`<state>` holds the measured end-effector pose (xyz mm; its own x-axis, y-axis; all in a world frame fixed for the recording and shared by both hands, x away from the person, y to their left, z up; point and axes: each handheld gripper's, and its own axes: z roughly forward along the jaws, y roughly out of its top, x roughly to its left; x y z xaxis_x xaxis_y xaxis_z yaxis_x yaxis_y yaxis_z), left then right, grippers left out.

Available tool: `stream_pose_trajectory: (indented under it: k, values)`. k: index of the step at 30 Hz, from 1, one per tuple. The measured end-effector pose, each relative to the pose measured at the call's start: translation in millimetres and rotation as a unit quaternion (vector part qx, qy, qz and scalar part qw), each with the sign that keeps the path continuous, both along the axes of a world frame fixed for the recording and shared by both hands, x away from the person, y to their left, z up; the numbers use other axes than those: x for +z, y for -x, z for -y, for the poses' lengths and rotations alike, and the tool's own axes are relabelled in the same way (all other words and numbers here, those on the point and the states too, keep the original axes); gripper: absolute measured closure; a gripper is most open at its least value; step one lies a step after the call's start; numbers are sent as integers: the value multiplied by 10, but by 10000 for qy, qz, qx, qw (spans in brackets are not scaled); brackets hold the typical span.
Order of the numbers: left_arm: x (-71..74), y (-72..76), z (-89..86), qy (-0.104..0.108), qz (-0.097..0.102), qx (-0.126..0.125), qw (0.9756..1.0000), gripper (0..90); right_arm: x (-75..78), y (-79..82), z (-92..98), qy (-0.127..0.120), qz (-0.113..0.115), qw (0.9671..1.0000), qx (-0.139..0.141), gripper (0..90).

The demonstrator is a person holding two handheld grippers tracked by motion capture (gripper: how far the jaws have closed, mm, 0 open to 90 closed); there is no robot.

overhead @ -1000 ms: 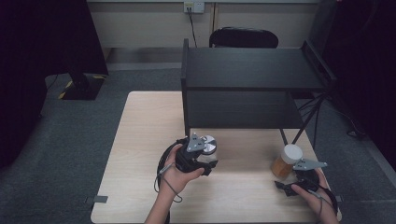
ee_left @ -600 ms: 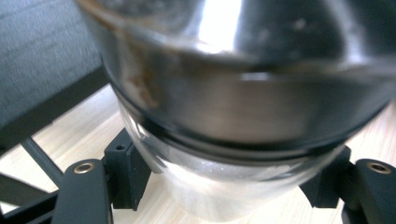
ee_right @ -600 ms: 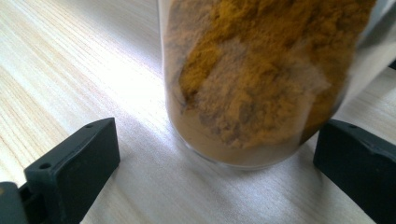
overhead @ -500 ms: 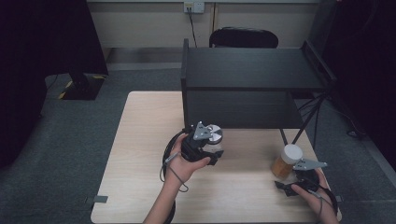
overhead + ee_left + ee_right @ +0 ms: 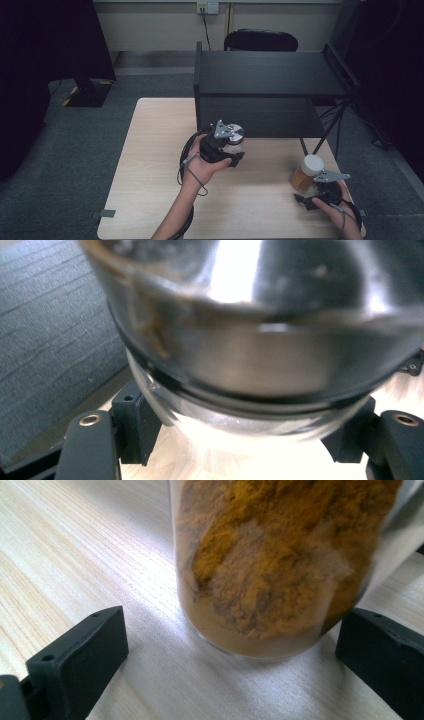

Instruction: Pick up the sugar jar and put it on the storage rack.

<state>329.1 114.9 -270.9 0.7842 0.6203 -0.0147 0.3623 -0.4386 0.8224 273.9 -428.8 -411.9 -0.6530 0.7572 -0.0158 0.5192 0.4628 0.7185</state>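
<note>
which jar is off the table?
The silver-lidded jar, gripped in the left gripper before the shelf. The white-lidded spice jar stands on the table.

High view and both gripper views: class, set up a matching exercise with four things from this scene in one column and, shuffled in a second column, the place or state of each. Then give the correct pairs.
Column one:
1. left gripper
2. right gripper
3. jar of orange-brown powder
4. black shelf unit

Column two:
A. stands on the table with a white lid on
B. stands at the far edge of the table
C. jaws apart on either side of a jar, not pressing on it
D. shut on a jar with a silver lid

Pairs: 1-D, 2-C, 3-A, 4-B
</note>
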Motion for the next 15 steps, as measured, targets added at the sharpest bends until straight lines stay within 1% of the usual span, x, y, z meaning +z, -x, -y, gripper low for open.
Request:
stream_pose_trajectory:
  k: [3,6,8,12,14,15]
  values:
    - [24,-17,25,6,3,20,10000,306,0,0,0,0,0,10000,0,0]
    - [71,-48,90,-18,11,92,10000,307,0,0,0,1,1,10000,1,0]
    - [106,-74,138,-86,36,117,9999,306,0,0,0,1,0,10000,2,0]
    - [155,-109,204,-105,61,169,9998,307,0,0,0,0,1,10000,1,0]
    - [183,-125,260,-179,87,216,9996,307,0,0,0,1,0,10000,1,0]
    - [183,-125,260,-179,87,216,9996,307,0,0,0,1,0,10000,1,0]
